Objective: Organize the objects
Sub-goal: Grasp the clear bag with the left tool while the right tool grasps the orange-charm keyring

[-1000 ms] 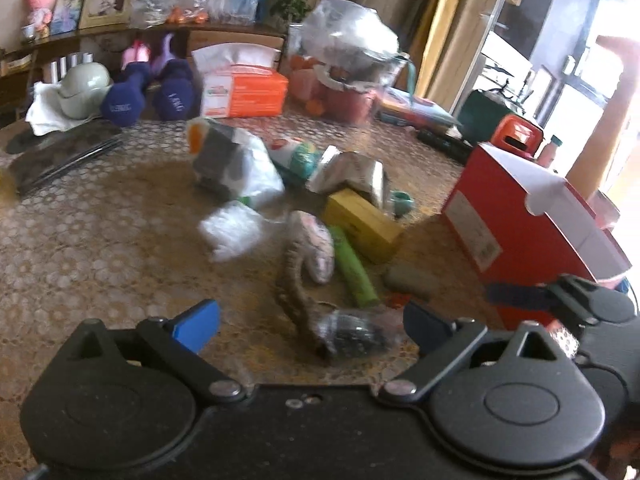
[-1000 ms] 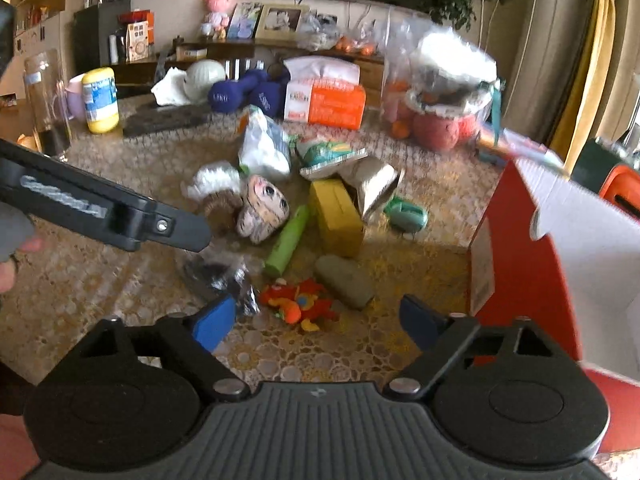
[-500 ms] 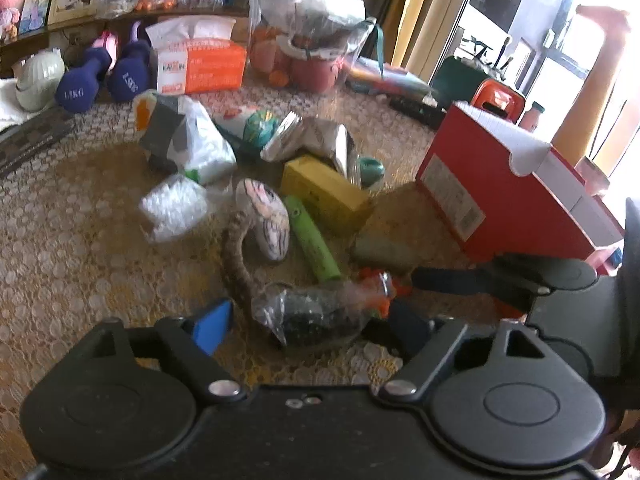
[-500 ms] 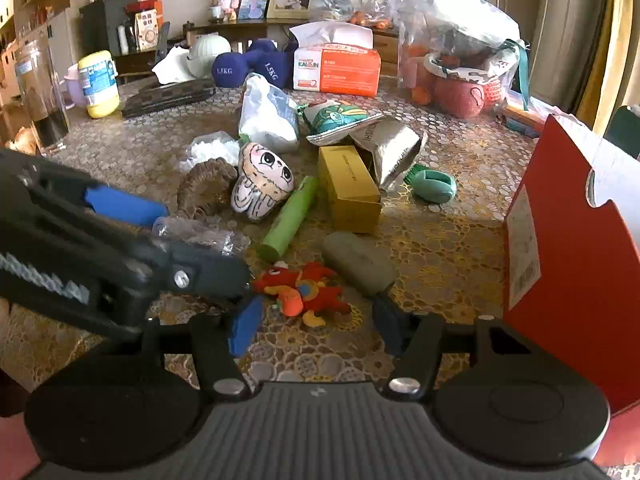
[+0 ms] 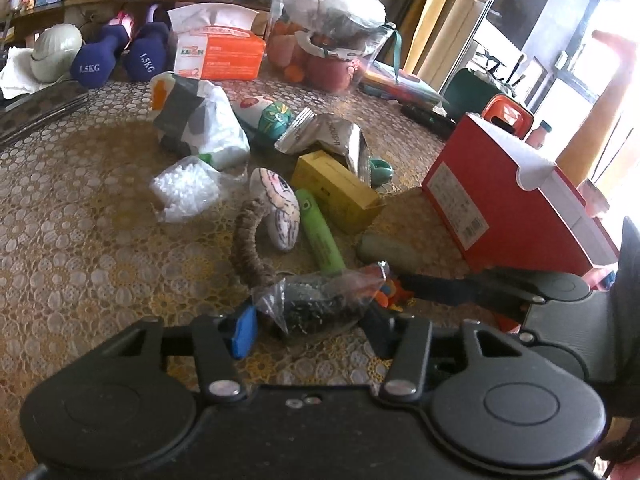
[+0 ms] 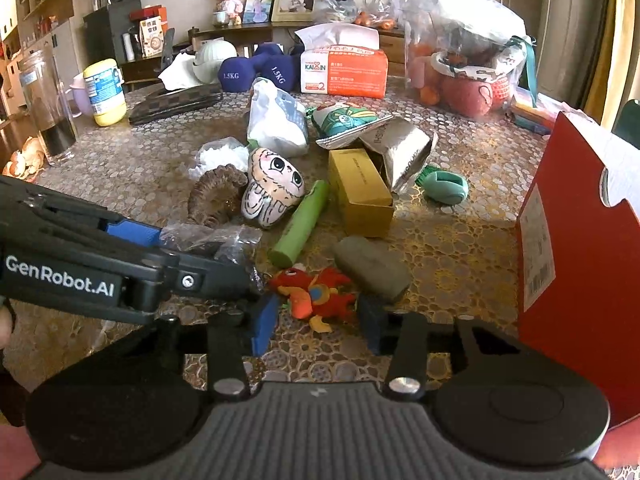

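Note:
A small clear bag of dark pellets [image 5: 320, 304] lies on the patterned table between the fingers of my left gripper [image 5: 312, 330]. Its jaws are closing and the pads touch the bag's two sides. A red and orange plush toy [image 6: 316, 296] lies flat between the pads of my right gripper [image 6: 318, 320], whose jaws are also closing onto it. The left gripper [image 6: 208, 248] reaches in from the left in the right wrist view, just beside the toy. A red cardboard box [image 5: 500, 200] stands open to the right.
Ahead lie a green tube [image 6: 300, 224], a yellow carton [image 6: 360, 196], a grey pouch [image 6: 372, 268], a cartoon plush [image 6: 272, 192], a coiled rope ring [image 6: 216, 196] and a teal clip [image 6: 444, 186]. Dumbbells [image 6: 256, 72], a tissue pack [image 6: 344, 72] and a glass jar [image 6: 48, 108] stand farther back.
Both pairs of jaws have narrowed from wide open. The left pads have come in on the pellet bag and the right pads on the red toy. The two grippers now sit side by side.

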A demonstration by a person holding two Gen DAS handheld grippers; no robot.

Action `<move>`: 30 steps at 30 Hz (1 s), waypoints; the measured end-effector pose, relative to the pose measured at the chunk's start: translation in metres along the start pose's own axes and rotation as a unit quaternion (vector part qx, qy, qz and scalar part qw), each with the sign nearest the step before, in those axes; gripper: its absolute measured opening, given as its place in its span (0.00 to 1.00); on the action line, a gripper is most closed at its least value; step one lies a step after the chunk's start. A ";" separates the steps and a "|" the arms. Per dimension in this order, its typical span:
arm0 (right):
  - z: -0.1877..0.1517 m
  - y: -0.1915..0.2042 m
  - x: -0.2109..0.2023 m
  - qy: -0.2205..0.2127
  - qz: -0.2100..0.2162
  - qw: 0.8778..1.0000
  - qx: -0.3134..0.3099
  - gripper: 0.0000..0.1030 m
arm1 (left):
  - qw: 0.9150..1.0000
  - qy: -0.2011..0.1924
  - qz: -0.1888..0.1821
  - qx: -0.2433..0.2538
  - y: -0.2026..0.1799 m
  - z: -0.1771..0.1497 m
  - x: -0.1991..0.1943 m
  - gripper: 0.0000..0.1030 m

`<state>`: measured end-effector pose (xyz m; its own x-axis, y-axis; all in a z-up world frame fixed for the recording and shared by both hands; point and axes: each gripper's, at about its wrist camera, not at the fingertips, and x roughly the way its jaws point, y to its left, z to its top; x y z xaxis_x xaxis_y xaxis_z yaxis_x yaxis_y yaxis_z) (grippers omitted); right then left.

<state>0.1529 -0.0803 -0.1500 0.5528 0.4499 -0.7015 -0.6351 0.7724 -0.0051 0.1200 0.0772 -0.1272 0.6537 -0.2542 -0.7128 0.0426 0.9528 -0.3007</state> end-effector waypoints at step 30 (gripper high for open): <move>-0.032 0.008 -0.057 0.004 -0.004 1.000 0.019 0.37 | 0.999 0.029 0.006 0.044 -0.014 -0.038 -0.040 0.53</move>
<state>0.0994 -0.1141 -0.1328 0.5531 0.4395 -0.7078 -0.6097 0.7925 0.0156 0.0647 0.0675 -0.1182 0.6105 -0.2492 -0.7518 0.1036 0.9662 -0.2362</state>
